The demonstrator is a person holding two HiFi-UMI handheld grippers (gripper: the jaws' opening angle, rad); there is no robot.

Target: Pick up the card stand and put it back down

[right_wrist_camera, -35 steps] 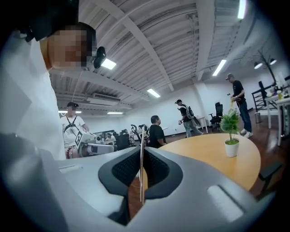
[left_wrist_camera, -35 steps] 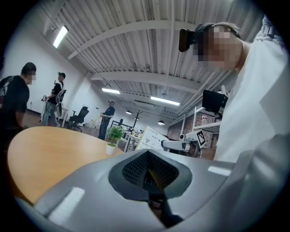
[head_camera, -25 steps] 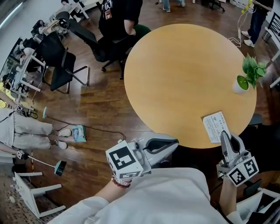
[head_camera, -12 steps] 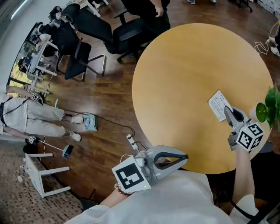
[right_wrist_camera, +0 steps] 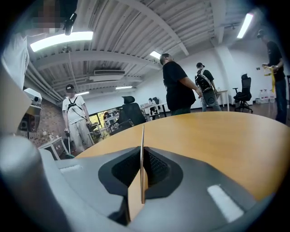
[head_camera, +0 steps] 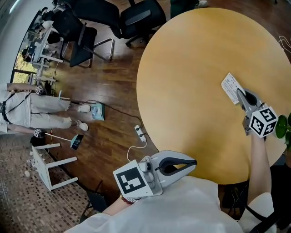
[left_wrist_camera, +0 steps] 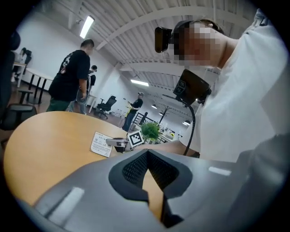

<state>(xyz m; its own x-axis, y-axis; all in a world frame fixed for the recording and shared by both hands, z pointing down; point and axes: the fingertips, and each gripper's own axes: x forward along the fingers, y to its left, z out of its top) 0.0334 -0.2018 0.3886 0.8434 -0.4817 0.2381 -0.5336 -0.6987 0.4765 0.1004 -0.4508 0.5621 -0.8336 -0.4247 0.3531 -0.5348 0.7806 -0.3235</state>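
Observation:
The card stand (head_camera: pixel 231 87), a white printed card, is at the right side of the round wooden table (head_camera: pixel 191 68). My right gripper (head_camera: pixel 240 94) is shut on its near edge. In the right gripper view the card (right_wrist_camera: pixel 142 136) shows edge-on as a thin upright line pinched between the jaws. In the left gripper view the card (left_wrist_camera: pixel 101 144) sits low at the tabletop with the right gripper (left_wrist_camera: pixel 118 143) behind it; whether it touches the wood I cannot tell. My left gripper (head_camera: pixel 194 162) hovers at the table's near edge, shut with nothing in it.
A small green plant (head_camera: pixel 284 127) in a white pot stands at the table's right rim, close to my right arm. On the floor to the left are office chairs (head_camera: pixel 136 13), a power strip (head_camera: pixel 140 133), a white stool (head_camera: pixel 50 166) and a standing person (head_camera: pixel 41 111).
My right gripper has carried the card stand from the table's near edge further in over the tabletop. The left gripper has come forward from my body to the table's near edge.

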